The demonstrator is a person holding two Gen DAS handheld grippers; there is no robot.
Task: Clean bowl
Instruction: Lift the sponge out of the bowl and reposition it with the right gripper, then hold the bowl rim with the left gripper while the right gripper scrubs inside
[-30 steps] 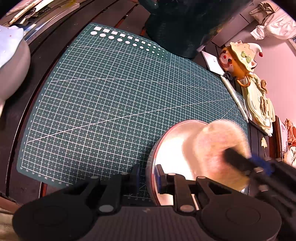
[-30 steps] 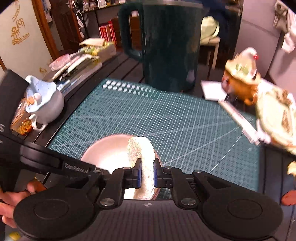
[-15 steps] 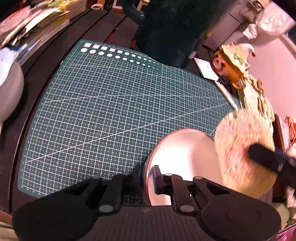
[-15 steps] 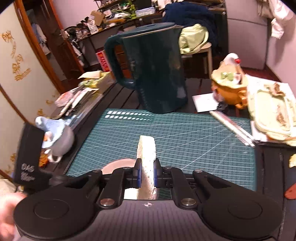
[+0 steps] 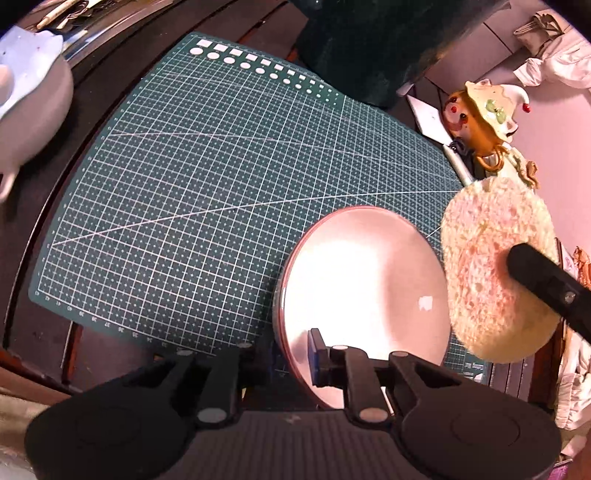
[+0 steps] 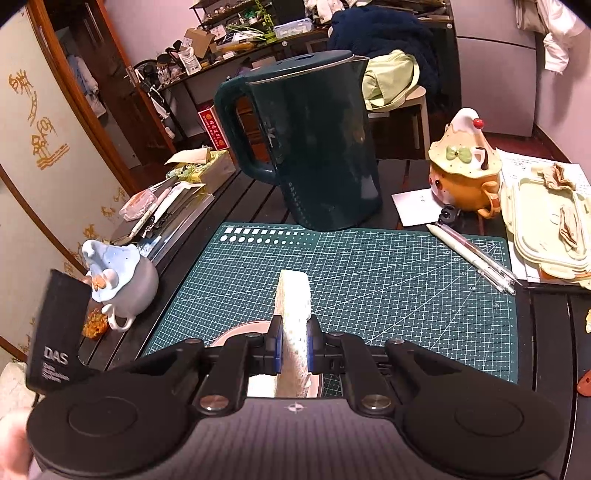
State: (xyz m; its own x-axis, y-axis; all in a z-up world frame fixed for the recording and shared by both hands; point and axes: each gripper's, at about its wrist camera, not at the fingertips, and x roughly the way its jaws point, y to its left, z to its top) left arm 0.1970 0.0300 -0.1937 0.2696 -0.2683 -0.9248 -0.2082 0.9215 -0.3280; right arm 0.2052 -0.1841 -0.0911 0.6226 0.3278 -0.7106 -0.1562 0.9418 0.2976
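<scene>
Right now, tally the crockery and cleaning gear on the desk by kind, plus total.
Bowls: 1, bowl, its rim pinched in the left claw.
Sponges: 1, sponge, clamped in the right claw.
Kettles: 1, dark green kettle.
Lidded novelty mugs: 2, blue mug and orange mug.
Total: 5

We see a dark slatted table [image 6: 255, 199] in a cluttered, warmly lit room with pinkish walls [image 6: 147, 22]. A cream panel with gold figures [image 6: 40, 122] stands at the left beside a wooden door frame [image 6: 74, 92]. Behind are crowded shelves [image 6: 236, 33] and a stool [image 6: 413, 99] bearing a green bag.
</scene>
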